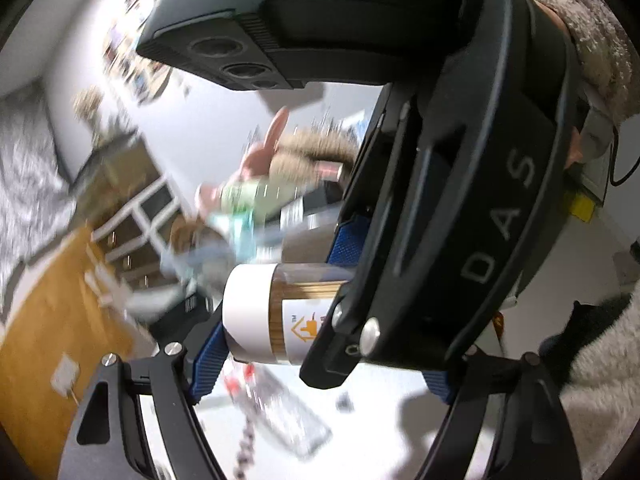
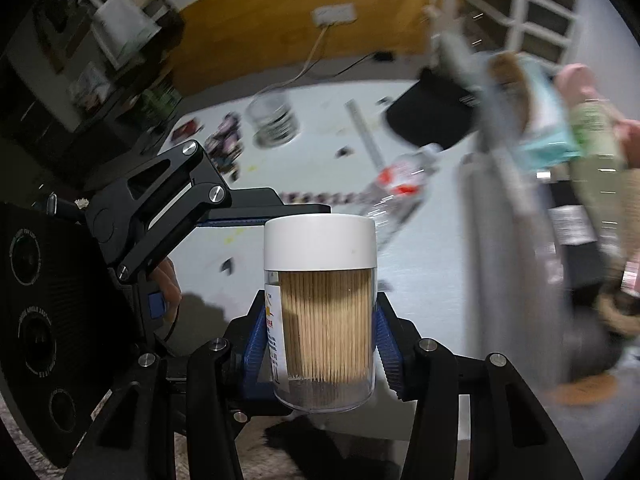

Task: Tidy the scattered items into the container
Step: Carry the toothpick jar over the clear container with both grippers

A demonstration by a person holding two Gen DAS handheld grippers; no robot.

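Note:
My right gripper (image 2: 320, 344) is shut on a clear toothpick jar (image 2: 320, 308) with a white lid, held upright between its blue pads above the white table (image 2: 328, 120). The same jar (image 1: 276, 312) shows in the left wrist view, lying sideways in the picture, with the right gripper's black body (image 1: 460, 200) close in front. My left gripper (image 1: 320, 376) is open and empty just below the jar; it also shows in the right wrist view (image 2: 264, 212). A grey container (image 2: 512, 272) with blurred items stands at the right.
On the table lie a plastic water bottle (image 2: 400, 180), a clear jar (image 2: 274, 120), a ruler (image 2: 370, 136), a black pouch (image 2: 432, 116) and small cards (image 2: 226, 144). A wall socket with a cable (image 2: 334, 14) is at the back. Both views are motion-blurred.

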